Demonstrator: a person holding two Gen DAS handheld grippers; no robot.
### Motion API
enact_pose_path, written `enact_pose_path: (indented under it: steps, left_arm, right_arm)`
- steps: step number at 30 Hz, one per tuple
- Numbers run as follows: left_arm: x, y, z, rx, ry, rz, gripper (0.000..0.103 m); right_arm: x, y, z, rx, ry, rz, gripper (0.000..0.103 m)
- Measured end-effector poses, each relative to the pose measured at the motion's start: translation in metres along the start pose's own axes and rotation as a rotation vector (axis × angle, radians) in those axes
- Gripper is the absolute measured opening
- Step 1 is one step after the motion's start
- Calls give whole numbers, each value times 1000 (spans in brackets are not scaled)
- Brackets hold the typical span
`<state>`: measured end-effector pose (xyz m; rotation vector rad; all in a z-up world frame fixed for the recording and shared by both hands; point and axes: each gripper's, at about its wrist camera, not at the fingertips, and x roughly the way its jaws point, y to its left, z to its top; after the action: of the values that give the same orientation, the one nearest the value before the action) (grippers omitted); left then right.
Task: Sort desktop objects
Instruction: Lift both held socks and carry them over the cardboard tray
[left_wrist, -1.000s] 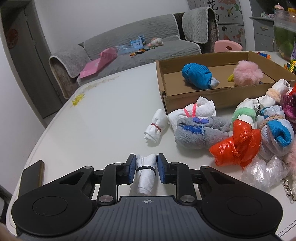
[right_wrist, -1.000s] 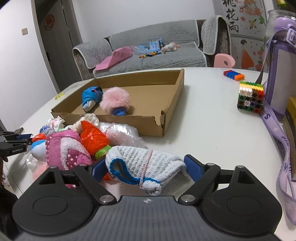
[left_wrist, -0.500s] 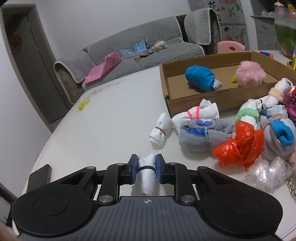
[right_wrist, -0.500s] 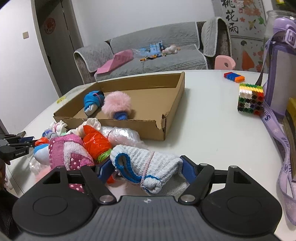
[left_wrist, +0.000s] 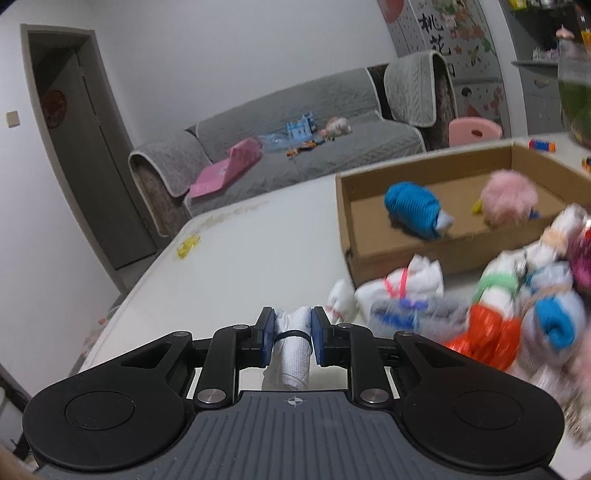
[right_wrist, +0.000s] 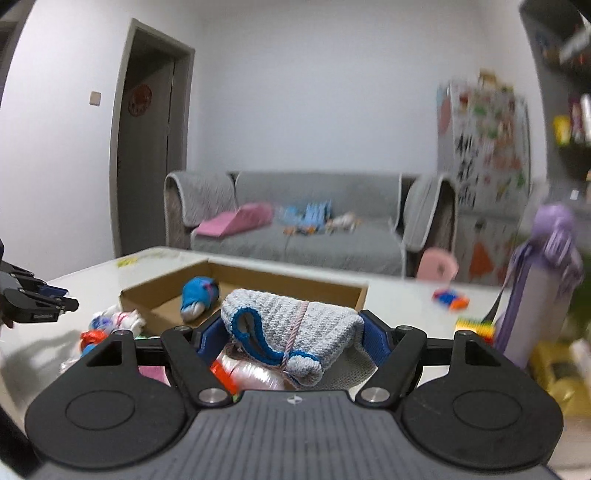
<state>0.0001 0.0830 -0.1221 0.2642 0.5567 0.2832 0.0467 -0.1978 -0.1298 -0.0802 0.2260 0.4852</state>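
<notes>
Progress looked early. In the left wrist view, your left claw was pinching a small white rolled bundle with a dark band round it, low in the middle of the frame, and whether the bundle touched the white tabletop could not be told. At the right of the frame the cardboard box held only two things, a blue rolled bundle and a pink fluffy ball. In front of the box, toward the lower right, the unsorted pile of rolled socks and bags lay blurred on the tabletop, many pieces touching one another.

In the right wrist view, your right claw gripped a grey knitted sock with blue trim at the centre of the frame, its pads pressing both ends; the jaws had just been closing on it. The sock hung above the pile and in front of the box. At the right edge stood a purple bottle, with coloured blocks just left of it.

By my reckoning, two pieces were sorted, two were in your claws, and most of the pile was left.
</notes>
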Motion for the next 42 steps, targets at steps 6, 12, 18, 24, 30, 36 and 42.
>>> enact_pose_path:
  steps: [6,12,18,24,30,36,42]
  left_arm:
    - [2,-4,41,-50,-71,-28,27]
    - [24,-13,77,-100,-97,-87,27]
    - [49,-18,98,-128,-100,-127,27]
    - [78,-25,115,-166,-95,-165,27]
    - [111,-38,128,-170,-78,-209,27]
    - [138,-46,130,-157,-18,-240,27]
    - [155,-53,130,-155,38,-313,27]
  right_arm:
    - [11,4,11,-44,-45,23,71]
    - [36,-2,34,-5,-48,65,71]
    - [55,-11,60,32,-76,89,71]
    - [84,-7,70,6,-81,111,71]
    - [111,-5,61,-41,-49,102,71]
    - [132,-7,41,-27,44,96,71]
    - [140,-9,40,-5,103,74,71]
